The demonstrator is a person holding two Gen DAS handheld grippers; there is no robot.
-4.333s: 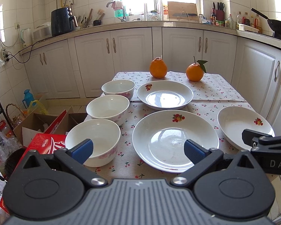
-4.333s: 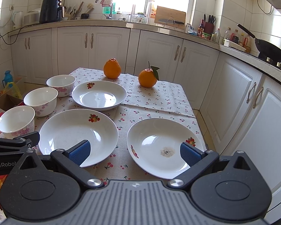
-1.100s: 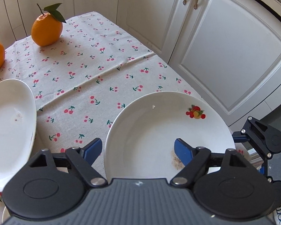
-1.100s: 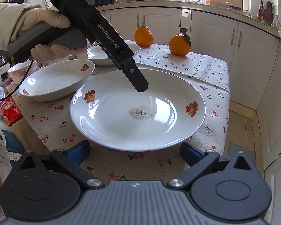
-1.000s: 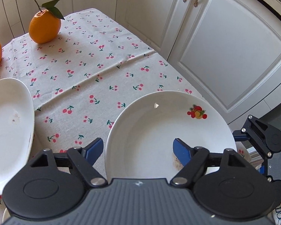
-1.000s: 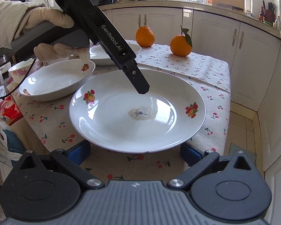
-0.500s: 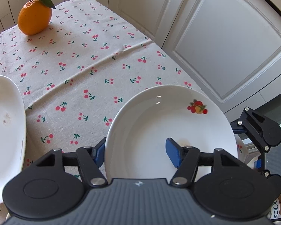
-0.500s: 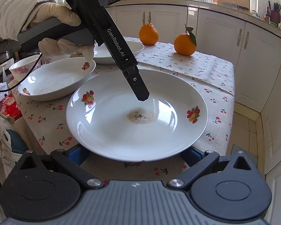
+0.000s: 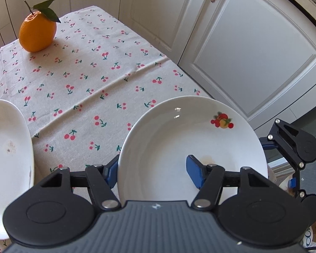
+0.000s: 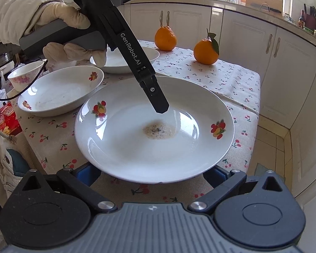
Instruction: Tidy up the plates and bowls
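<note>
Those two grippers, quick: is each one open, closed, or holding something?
Left gripper: straddles the near plate's rim, one finger inside, one outside; whether it pinches cannot be told.
Right gripper: open, its fingers wide beneath that plate's edge, holding nothing.

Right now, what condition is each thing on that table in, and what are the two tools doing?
Near plate: dirty, brown residue at centre.
Left tool: straddling that plate's rim, not clamped.
Right tool: open, under the plate's near edge.
Second plate: lightly soiled, untouched.
Small bowl: upright.
Oranges: whole, unpeeled.
</note>
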